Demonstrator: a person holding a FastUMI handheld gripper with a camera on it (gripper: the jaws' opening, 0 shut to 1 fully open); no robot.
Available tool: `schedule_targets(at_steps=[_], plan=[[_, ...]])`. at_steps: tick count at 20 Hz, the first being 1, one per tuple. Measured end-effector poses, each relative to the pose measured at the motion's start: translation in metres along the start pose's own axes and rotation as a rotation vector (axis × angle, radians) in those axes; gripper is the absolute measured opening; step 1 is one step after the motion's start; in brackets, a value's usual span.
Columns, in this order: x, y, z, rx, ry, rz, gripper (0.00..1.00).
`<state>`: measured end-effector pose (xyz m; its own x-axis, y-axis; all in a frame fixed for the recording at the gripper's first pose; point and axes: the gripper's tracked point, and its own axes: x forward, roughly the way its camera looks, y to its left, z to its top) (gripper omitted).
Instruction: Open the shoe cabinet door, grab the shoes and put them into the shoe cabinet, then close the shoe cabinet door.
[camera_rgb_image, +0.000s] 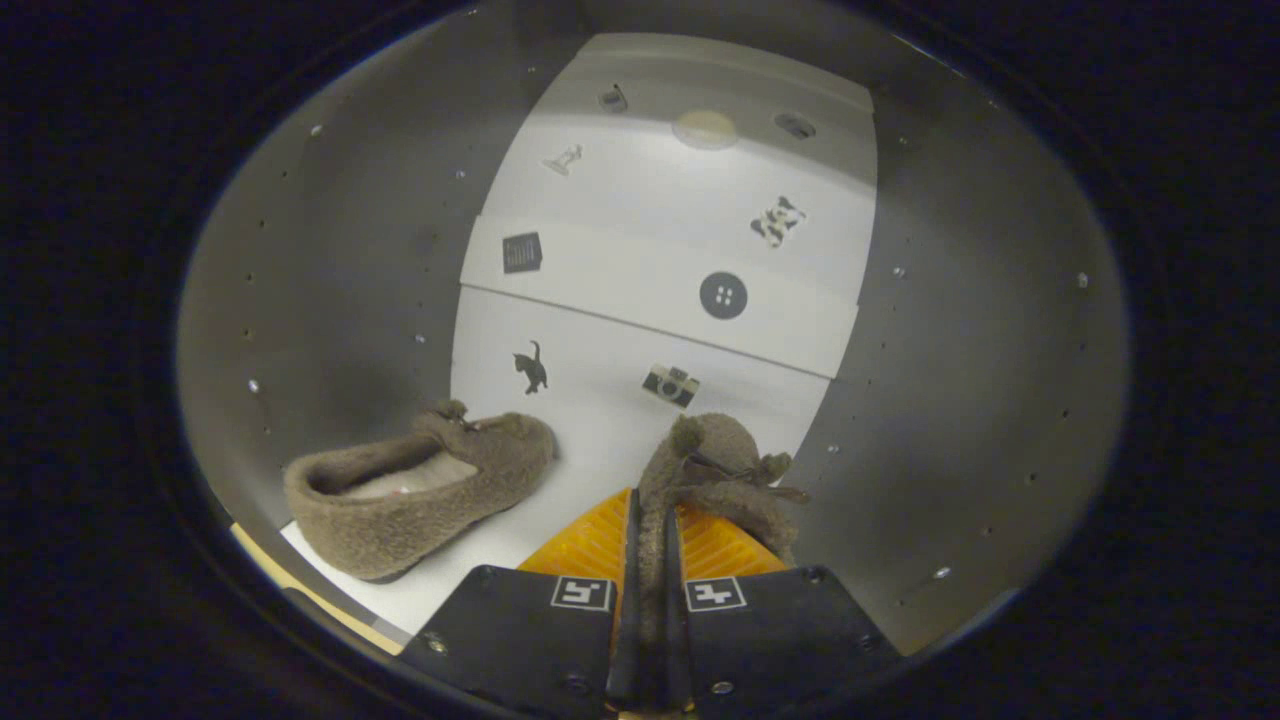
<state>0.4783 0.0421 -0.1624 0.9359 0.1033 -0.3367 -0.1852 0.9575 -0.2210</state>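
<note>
Gripping one fuzzy shoe (700, 470) between narrow jaws, apparently inside the cabinet (330, 300), beside its mate (420, 495)

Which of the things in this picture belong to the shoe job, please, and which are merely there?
Job:
- gripper, shut on the held slipper
- second slipper, lying inside on the cabinet floor
- cabinet wall

Merely there:
- cat sticker
- camera sticker
- button sticker
</note>
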Motion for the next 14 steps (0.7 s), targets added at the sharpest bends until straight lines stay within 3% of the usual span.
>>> schedule_targets(at_steps=[6, 12, 13, 14], plan=[[0.018, 0.029, -0.011, 0.183, 0.015, 0.043, 0.14], [0.017, 0.029, -0.007, 0.189, -0.009, 0.043, 0.21], [0.012, 0.028, 0.001, 0.182, -0.030, 0.034, 0.25], [0.006, 0.026, 0.007, 0.156, -0.055, 0.020, 0.37]])
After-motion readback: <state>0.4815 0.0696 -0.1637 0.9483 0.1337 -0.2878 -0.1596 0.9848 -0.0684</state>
